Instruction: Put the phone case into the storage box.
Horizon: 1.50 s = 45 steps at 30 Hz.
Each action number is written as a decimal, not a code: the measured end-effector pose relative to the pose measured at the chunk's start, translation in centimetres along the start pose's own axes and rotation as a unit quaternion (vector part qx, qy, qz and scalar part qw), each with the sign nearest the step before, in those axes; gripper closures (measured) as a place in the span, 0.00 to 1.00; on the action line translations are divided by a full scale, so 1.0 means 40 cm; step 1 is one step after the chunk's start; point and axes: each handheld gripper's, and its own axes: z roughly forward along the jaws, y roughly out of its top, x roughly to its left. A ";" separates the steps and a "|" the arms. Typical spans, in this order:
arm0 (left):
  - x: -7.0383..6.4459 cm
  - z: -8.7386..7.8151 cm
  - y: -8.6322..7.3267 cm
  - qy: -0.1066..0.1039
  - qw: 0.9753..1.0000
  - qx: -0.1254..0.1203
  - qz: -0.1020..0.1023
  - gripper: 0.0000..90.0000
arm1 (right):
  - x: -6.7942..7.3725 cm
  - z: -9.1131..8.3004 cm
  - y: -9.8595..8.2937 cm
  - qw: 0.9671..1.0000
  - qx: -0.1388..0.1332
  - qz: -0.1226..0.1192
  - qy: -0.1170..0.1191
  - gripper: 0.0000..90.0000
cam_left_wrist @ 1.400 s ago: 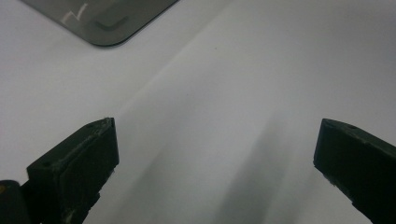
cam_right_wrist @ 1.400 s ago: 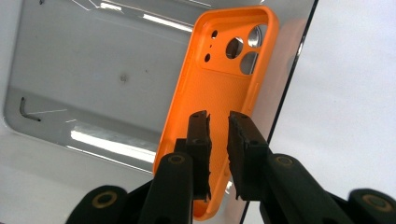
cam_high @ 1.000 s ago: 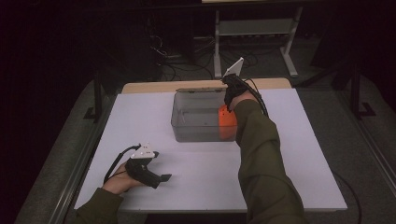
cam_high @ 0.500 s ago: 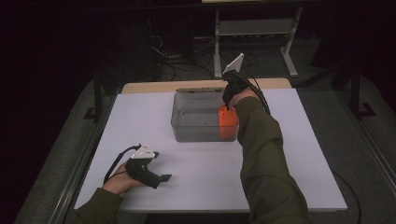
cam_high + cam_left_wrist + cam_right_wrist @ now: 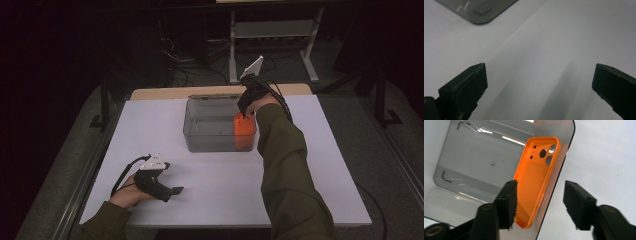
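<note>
Orange phone case (image 5: 537,185), leaned inside the clear plastic bin (image 5: 210,131) against its right wall, near the table's (image 5: 325,165) far edge. Right gripper (image 5: 540,200) over it, jaws spread, apparently just releasing. Left gripper (image 5: 172,190) idle near the front-left corner, jaws wide, holding nothing.

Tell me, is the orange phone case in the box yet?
Nearly. The orange phone case already leans inside the clear box against its wall. The right gripper is open, jaws either side of that wall. The left gripper rests open on the white table. Left: pulling the hand away.
</note>
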 end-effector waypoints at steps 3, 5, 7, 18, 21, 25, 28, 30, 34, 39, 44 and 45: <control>0.000 0.000 0.000 -0.001 1.000 0.000 0.001 0.00 | 0.001 -0.004 -0.002 1.000 -0.010 -0.006 -0.006 0.39; 0.000 0.001 0.000 -0.001 1.000 0.000 0.001 0.00 | 0.002 -0.005 -0.003 1.000 -0.018 -0.011 -0.007 0.33; 0.000 0.001 0.000 -0.001 1.000 0.000 0.001 0.00 | 0.004 -0.004 -0.005 1.000 -0.019 -0.014 -0.010 0.28; 0.001 0.000 -0.001 -0.001 1.000 -0.005 -0.002 0.00 | 0.002 0.012 -0.018 0.998 -0.049 -0.026 -0.005 0.06; 0.002 -0.002 -0.002 -0.001 1.000 -0.005 -0.002 0.00 | -0.002 0.019 -0.025 0.998 -0.061 -0.034 -0.005 0.00; 0.007 -0.004 -0.005 0.001 1.000 -0.006 -0.006 0.00 | -0.005 0.020 -0.033 0.996 -0.074 -0.045 -0.005 0.00; 0.009 -0.006 -0.006 0.002 1.000 -0.006 -0.006 0.00 | -0.007 0.020 -0.038 0.995 -0.088 -0.052 -0.005 0.00; 0.010 -0.006 -0.007 0.004 1.000 -0.003 -0.007 0.00 | -0.010 0.021 -0.042 0.994 -0.094 -0.056 -0.005 0.00; 0.006 -0.004 -0.006 0.004 1.000 -0.004 -0.002 0.00 | -0.016 0.026 -0.052 0.992 -0.111 -0.068 0.003 0.00; 0.005 -0.004 -0.005 0.006 1.000 -0.004 -0.003 0.00 | -0.024 0.032 -0.073 0.988 -0.127 -0.085 0.007 0.00; 0.010 -0.011 -0.001 0.010 1.000 -0.008 -0.007 0.00 | -0.039 0.041 -0.094 0.984 -0.143 -0.102 0.024 0.00; 0.010 -0.012 0.000 0.010 1.000 -0.009 -0.008 0.00 | -0.042 0.042 -0.098 0.983 -0.147 -0.107 0.022 0.00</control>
